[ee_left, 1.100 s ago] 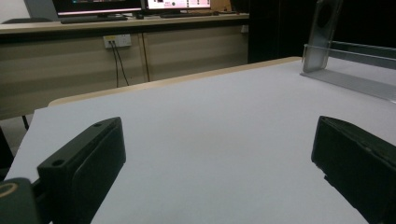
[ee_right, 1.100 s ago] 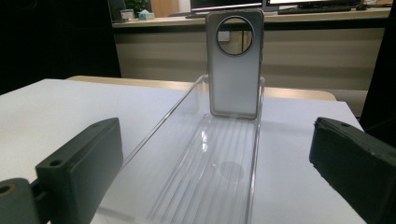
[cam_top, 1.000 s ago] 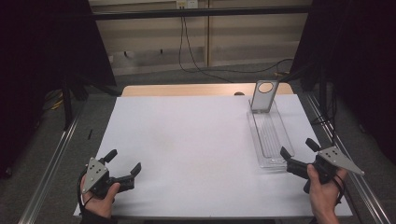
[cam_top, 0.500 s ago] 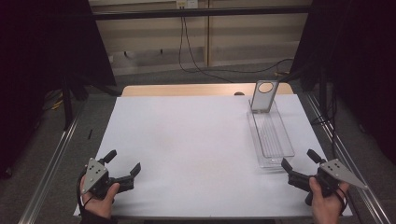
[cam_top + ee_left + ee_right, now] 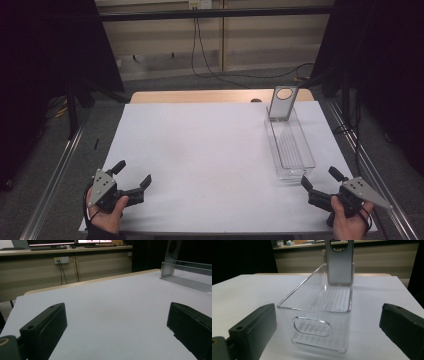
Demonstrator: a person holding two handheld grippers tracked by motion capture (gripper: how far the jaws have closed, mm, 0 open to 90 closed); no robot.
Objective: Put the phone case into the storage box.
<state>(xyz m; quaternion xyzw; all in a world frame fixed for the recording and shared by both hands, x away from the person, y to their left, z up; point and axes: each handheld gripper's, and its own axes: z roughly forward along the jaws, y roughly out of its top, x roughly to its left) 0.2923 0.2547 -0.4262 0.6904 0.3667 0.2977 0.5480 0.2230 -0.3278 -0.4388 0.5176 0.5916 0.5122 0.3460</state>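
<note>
A clear plastic bin [image 5: 290, 145] lies lengthwise on the right side of the white table [image 5: 210, 145], empty, with a grey plate with a round hole [image 5: 283, 102] standing upright at its far end. My right gripper [image 5: 318, 176] is open just short of the bin's near end, apart from it. In the right gripper view the bin [image 5: 319, 315] faces me end-on, its oval handle cut-out between my open right gripper [image 5: 328, 315] jaws, the grey plate [image 5: 339, 262] behind. My left gripper [image 5: 133, 172] is open and holds nothing at the table's near left corner. In the left gripper view my left gripper [image 5: 115, 327] faces bare tabletop.
Metal rails [image 5: 55, 170] run along both sides of the table. Beyond the far edge is a wooden strip [image 5: 200, 96], then cables on the floor. In the left gripper view the bin [image 5: 190, 272] lies far off to the right.
My right gripper has drawn back from the bin's near end toward the table's front edge. The left gripper has barely moved.
</note>
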